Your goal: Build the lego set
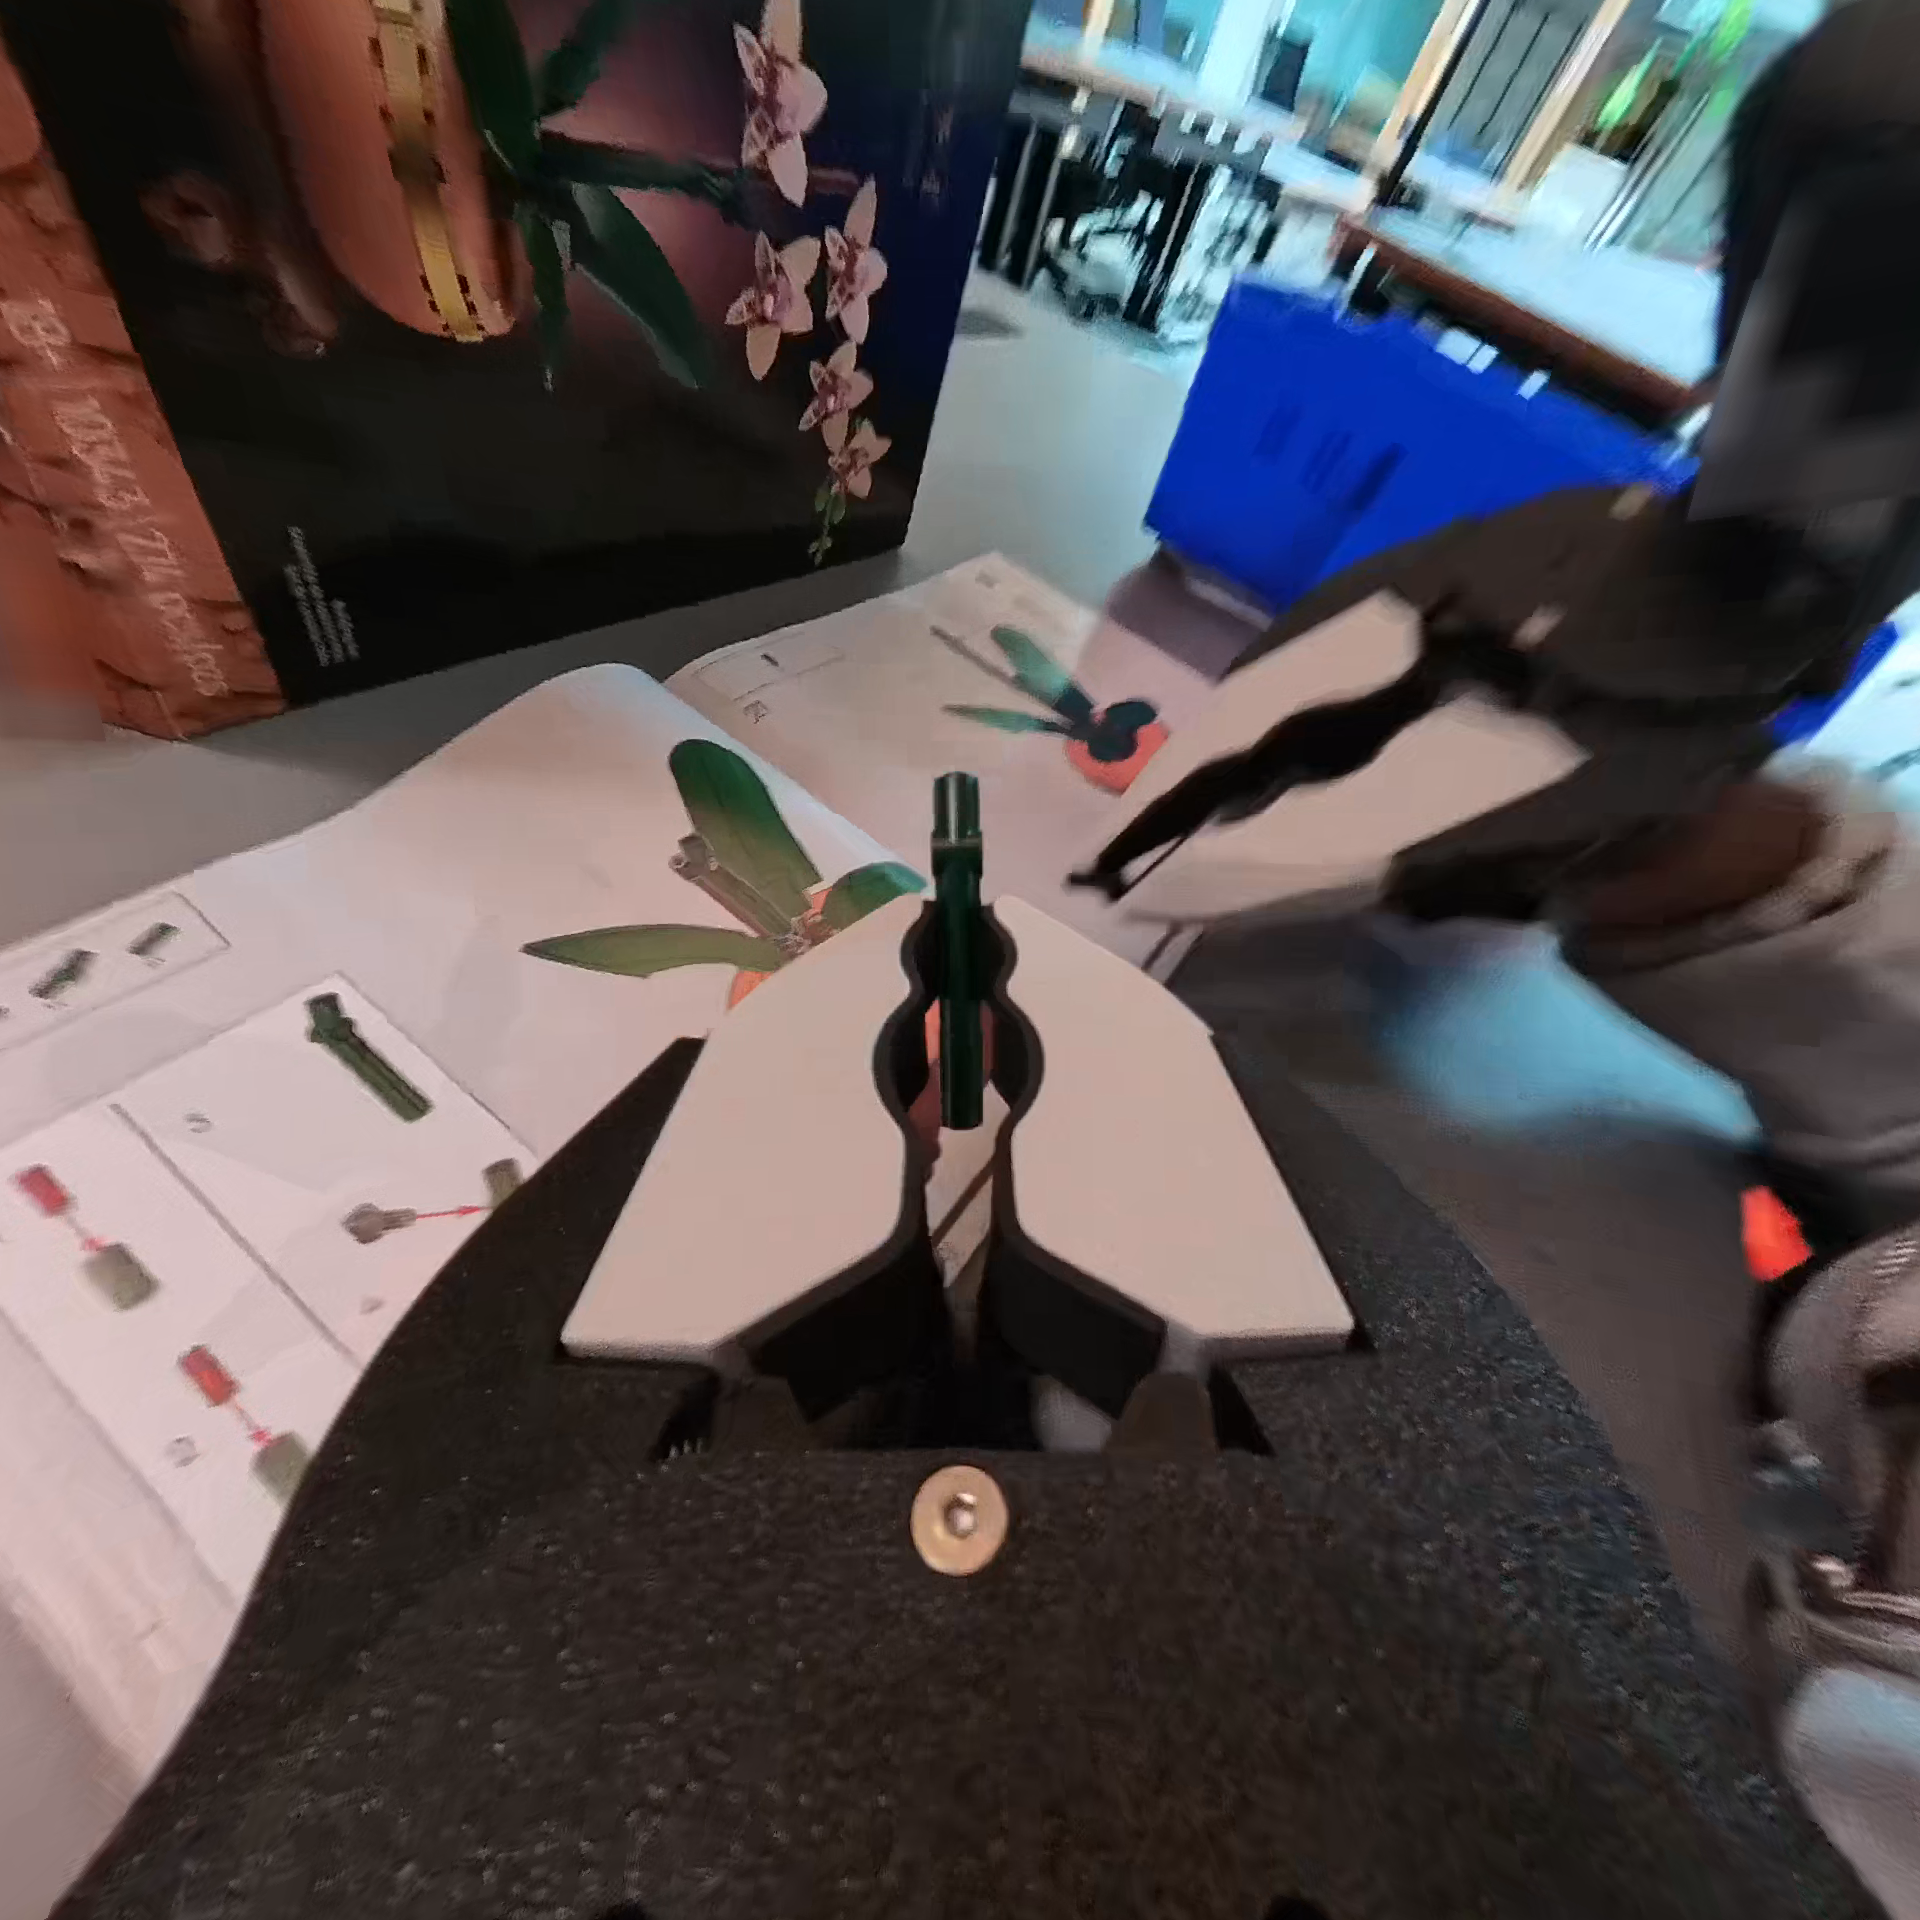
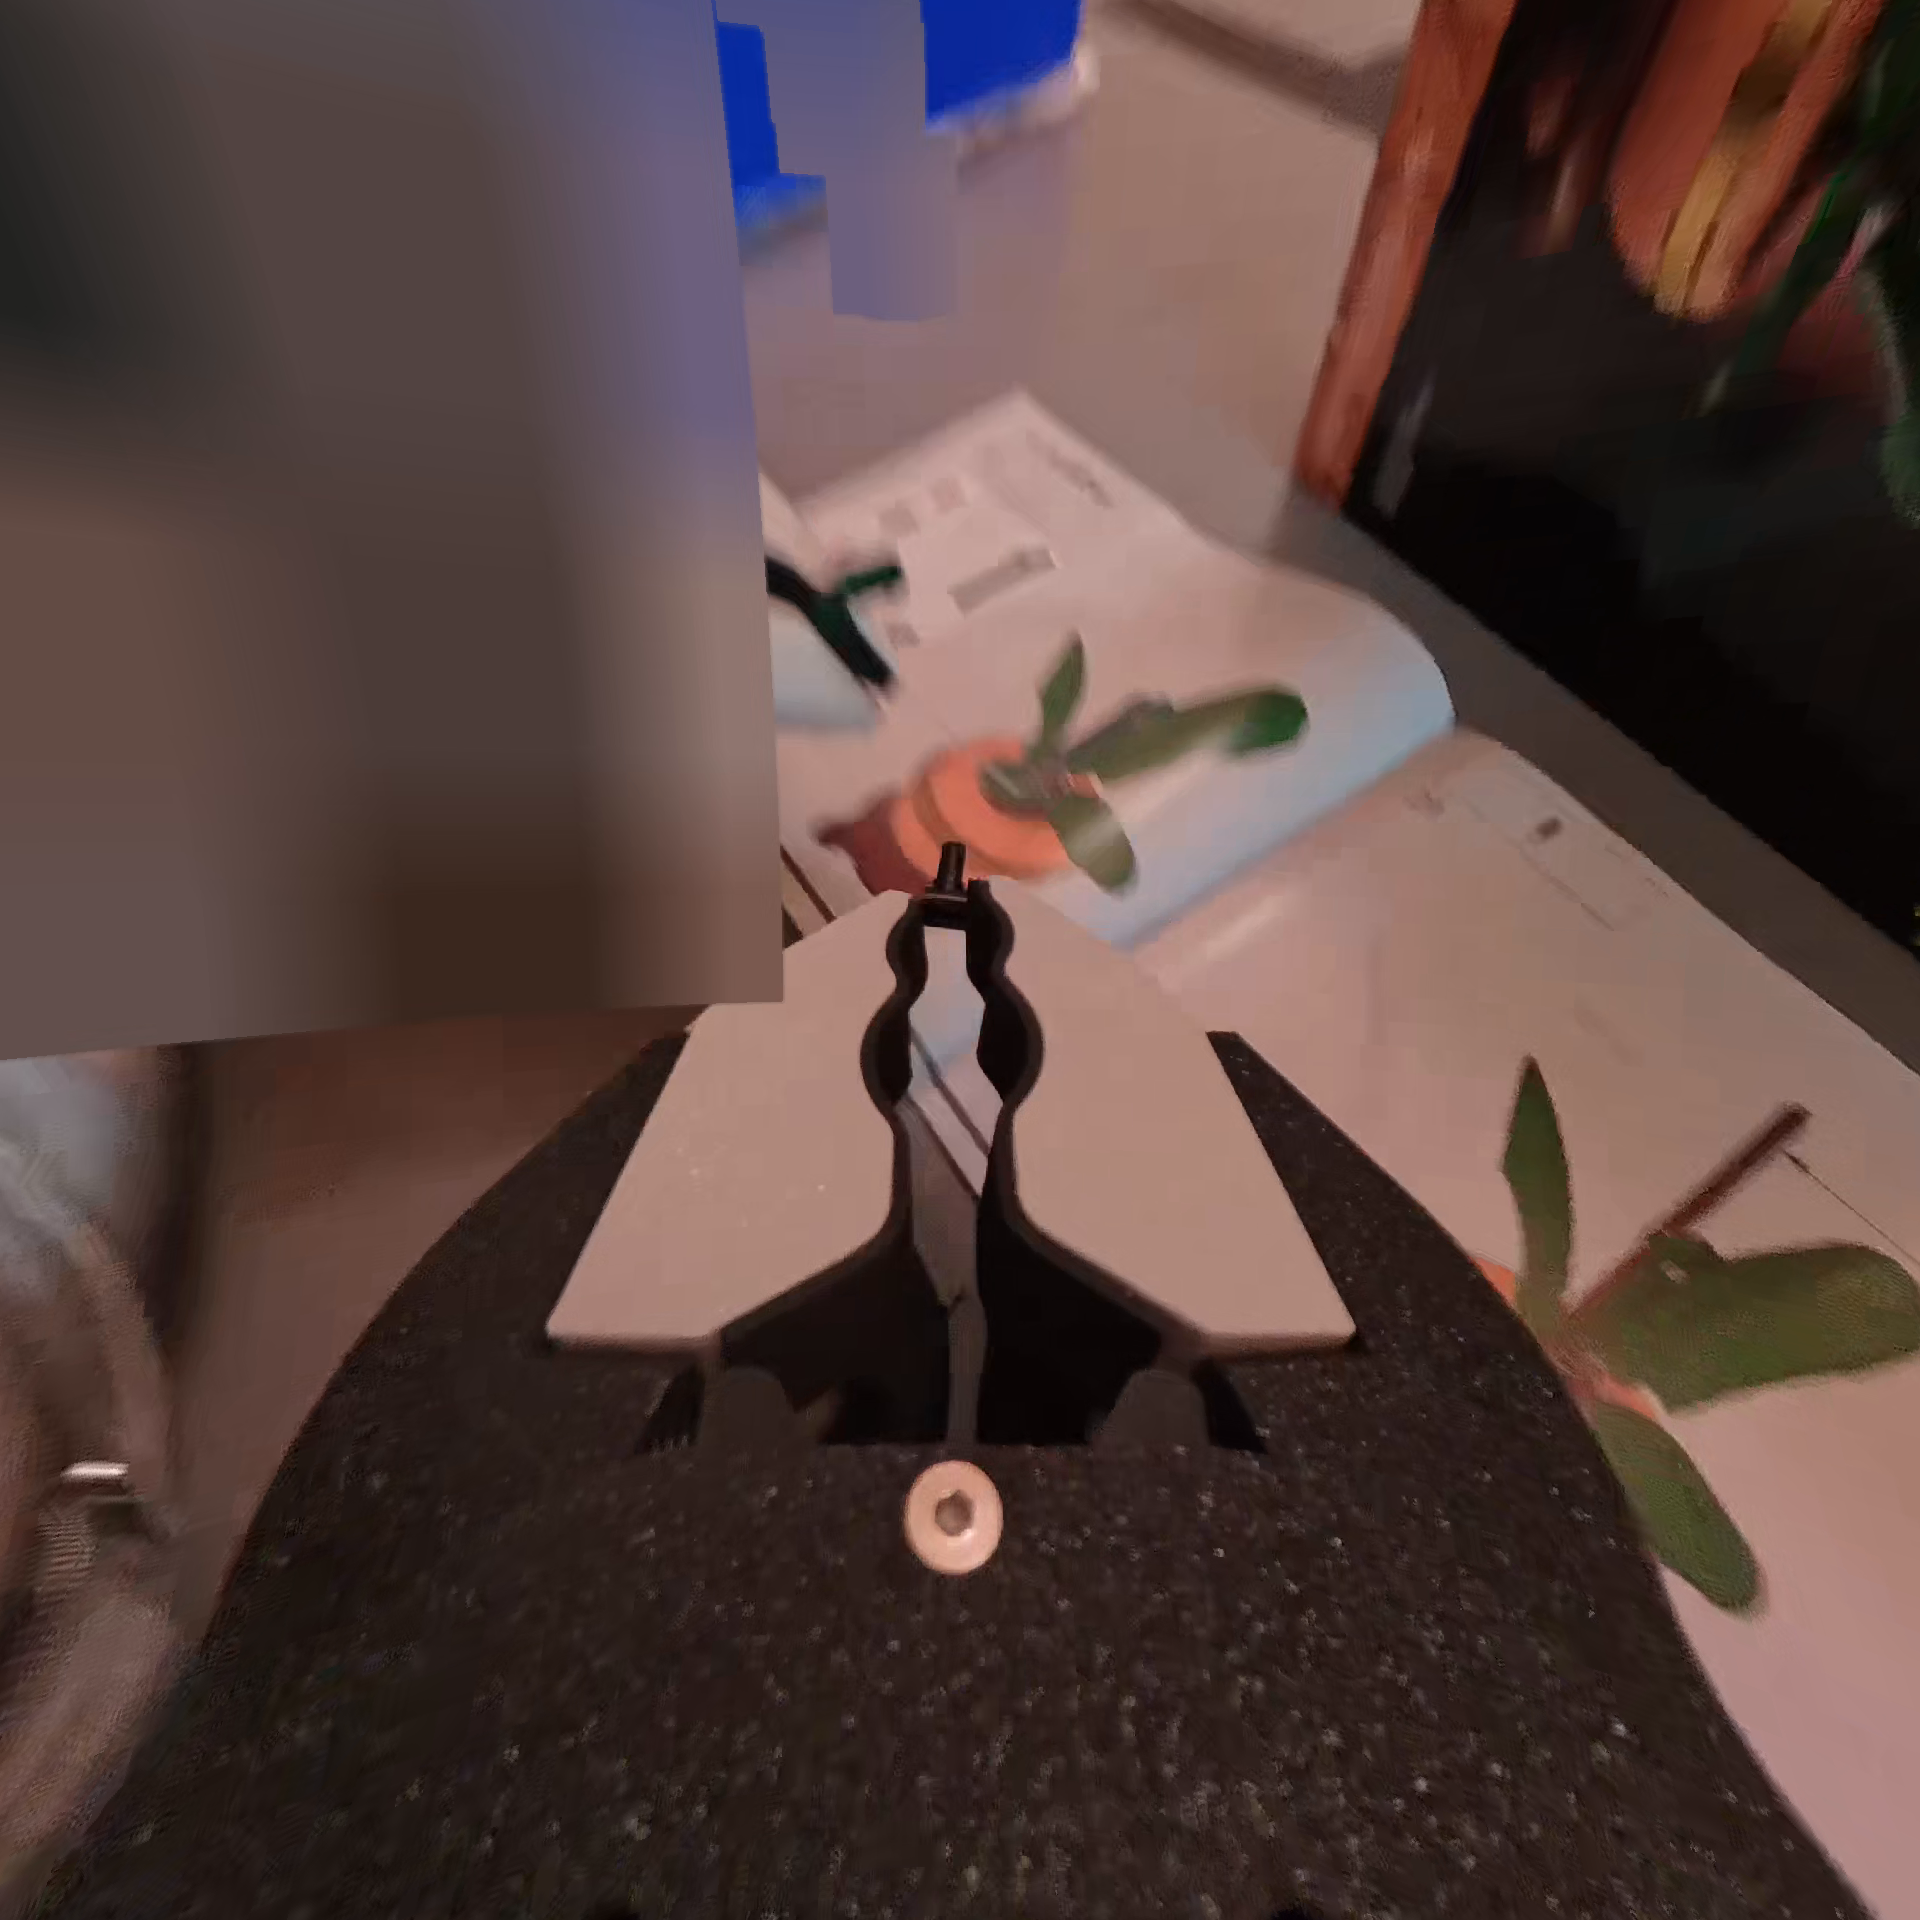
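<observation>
An open manual [image 1: 436,935] lies on the table. Above it, the left gripper [image 1: 958,914] clamps a green rod [image 1: 956,956], its long axis along the fingers, poking past the tips. The right gripper [image 2: 948,914] pinches a small black pin [image 2: 948,878] at its tips, pointing forward.

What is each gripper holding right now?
Left gripper: closed on a dark green rod piece.
Right gripper: closed on a small black pin at its tips.

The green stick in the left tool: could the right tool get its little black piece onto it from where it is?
Probably yes. The green stick pokes out past the left tool, its end bare, and the right tool points toward it with nothing between.
</observation>
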`<state>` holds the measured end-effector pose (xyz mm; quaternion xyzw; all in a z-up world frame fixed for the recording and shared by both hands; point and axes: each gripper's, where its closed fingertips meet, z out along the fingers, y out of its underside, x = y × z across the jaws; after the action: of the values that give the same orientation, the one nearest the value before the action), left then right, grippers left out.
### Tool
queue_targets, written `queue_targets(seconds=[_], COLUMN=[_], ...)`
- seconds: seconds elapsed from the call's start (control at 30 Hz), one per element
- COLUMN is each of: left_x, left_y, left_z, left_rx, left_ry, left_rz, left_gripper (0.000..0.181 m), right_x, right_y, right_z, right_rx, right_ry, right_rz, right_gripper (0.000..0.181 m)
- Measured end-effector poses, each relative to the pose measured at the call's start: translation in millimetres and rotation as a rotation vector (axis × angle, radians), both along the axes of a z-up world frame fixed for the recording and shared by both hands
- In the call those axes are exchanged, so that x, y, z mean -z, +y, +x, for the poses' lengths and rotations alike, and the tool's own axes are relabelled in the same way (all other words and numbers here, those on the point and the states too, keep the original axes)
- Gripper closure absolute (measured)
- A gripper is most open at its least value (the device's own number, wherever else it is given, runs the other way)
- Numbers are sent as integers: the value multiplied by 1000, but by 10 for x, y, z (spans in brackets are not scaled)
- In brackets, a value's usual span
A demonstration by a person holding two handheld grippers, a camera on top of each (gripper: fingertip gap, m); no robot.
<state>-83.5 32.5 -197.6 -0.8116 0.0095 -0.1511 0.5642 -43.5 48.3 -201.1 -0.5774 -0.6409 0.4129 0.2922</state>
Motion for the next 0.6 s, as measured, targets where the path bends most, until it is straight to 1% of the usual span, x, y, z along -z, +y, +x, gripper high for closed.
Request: queue_targets(seconds=[0.07,0.1,0.13,0.23,0.33,0.43,0.6], left_x=[37,43,45,56,63,83,84], left_y=[-3,0,4,23,22,22,29], left_z=[6,29,47,62,112,157,165], left_rx=[-2,7,11,-5,3,23,24], left_ry=[100,130,161,292,401,442,456], left_rz=[-12,-10,-5,12,34,35,41], left_gripper=[176,176,176,176,175,175,175], right_x=[-278,-329,-329,-184,-128,-110,-96], right_y=[-96,-133,-166,-253,-263,-273,-299], right_z=[-25,-41,-64,-112,-114,-111,-113], right_rx=[-18,-18,-11,19,54,65,77], right_ry=[81,85,76,25,42,73,101], right_rz=[-132,-174,-216,-323,-433,-486,-516], right_gripper=[174,174,175,175,175,175,175])
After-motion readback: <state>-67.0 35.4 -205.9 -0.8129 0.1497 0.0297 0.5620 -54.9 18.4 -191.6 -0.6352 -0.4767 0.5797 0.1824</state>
